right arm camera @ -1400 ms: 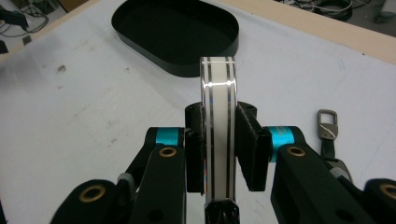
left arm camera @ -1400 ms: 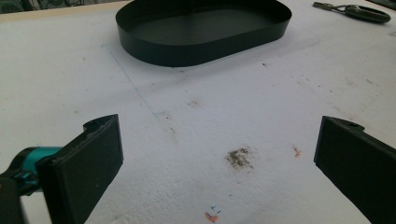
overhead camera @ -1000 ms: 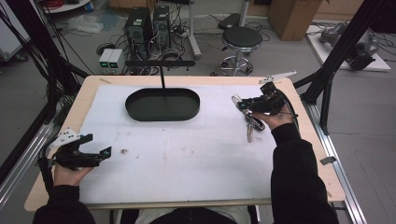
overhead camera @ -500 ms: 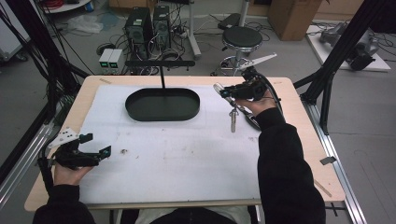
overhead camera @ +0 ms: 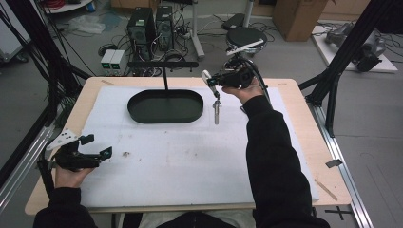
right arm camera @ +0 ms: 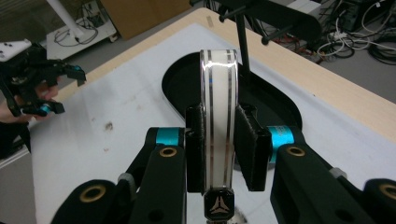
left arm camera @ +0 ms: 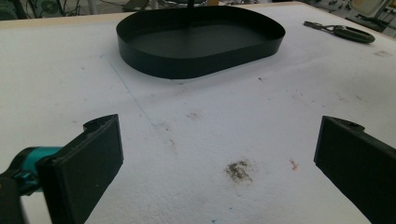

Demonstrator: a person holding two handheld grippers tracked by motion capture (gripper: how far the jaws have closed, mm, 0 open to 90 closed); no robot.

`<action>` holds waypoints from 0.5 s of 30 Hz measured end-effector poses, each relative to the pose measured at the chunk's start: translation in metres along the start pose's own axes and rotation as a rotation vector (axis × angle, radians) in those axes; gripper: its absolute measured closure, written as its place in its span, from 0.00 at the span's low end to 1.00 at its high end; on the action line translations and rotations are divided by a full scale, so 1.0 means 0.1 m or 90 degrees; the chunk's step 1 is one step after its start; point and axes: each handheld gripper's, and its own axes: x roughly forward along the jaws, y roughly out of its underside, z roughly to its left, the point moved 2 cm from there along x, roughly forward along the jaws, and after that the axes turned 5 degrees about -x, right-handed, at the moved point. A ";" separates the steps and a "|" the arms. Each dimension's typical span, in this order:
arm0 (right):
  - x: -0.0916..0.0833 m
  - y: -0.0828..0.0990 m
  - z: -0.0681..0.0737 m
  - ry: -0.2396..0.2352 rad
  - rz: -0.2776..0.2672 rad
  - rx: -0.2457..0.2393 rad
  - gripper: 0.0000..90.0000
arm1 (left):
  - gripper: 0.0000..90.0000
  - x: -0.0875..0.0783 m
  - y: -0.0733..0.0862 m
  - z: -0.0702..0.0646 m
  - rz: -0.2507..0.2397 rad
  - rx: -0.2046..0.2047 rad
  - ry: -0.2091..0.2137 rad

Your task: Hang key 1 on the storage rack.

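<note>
My right gripper point(overhead camera: 216, 80) hovers over the far middle of the table, just right of the black oval tray point(overhead camera: 142, 116). Its jaws are shut on a white strap with thin dark stripes point(right arm camera: 218, 107), which stands upright between the pads. A short chain and a grey metal piece point(overhead camera: 216, 113) hang below it; I cannot tell whether the lower end touches the white mat point(overhead camera: 190, 161). A dark green and metal item point(left arm camera: 348, 33) shows low beyond the tray point(left arm camera: 187, 70). My left gripper point(overhead camera: 99, 145) rests open at the front left, nothing between its jaws point(left arm camera: 217, 158).
A black post point(overhead camera: 165, 76) with a crossbar rises behind the tray. A small brown stain point(left arm camera: 239, 170) marks the mat near the left gripper. The person's right sleeve point(overhead camera: 271, 161) stretches across the mat's right half. Computers, cables and a stool stand beyond the table.
The right hand has carried the strap and its hanging piece up and leftward from the table's far right toward the tray. The left hand has stayed put.
</note>
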 end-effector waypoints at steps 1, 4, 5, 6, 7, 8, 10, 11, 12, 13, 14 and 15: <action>0.00 0.00 0.00 0.000 0.000 0.000 0.83 | 0.02 0.00 0.00 0.01 -0.003 -0.002 -0.001; 0.06 -0.09 -0.01 -0.006 -0.007 0.002 0.83 | 0.02 0.00 0.00 0.02 -0.008 -0.005 0.001; 0.09 -0.14 -0.02 -0.009 -0.012 0.006 0.84 | 0.02 0.00 0.00 0.02 -0.009 -0.006 0.002; 0.10 -0.17 -0.02 -0.010 -0.010 0.009 0.83 | 0.02 0.00 -0.01 0.02 -0.009 -0.005 0.003; 0.10 -0.17 -0.02 -0.010 -0.010 0.009 0.83 | 0.02 0.00 -0.01 0.01 -0.009 -0.005 0.004; 0.12 -0.20 -0.03 -0.006 -0.007 0.006 0.83 | 0.02 0.01 -0.01 0.01 -0.007 -0.004 0.005; 0.15 -0.25 -0.04 -0.007 -0.013 0.007 0.83 | 0.02 0.01 -0.01 0.01 -0.010 -0.004 0.006; 0.16 -0.28 -0.05 -0.010 -0.018 0.010 0.83 | 0.02 0.01 -0.01 0.01 -0.011 -0.005 0.006; 0.17 -0.30 -0.05 -0.010 -0.022 0.009 0.83 | 0.02 0.01 -0.01 0.01 -0.013 -0.005 0.006; 0.18 -0.32 -0.06 -0.011 -0.023 0.009 0.83 | 0.02 0.01 -0.01 0.02 -0.013 -0.006 0.005; 0.19 -0.35 -0.07 -0.010 -0.023 0.009 0.83 | 0.02 0.01 -0.01 0.02 -0.015 -0.007 0.006; 0.21 -0.36 -0.08 -0.010 -0.025 0.009 0.83 | 0.02 0.01 -0.01 0.02 -0.016 -0.008 0.006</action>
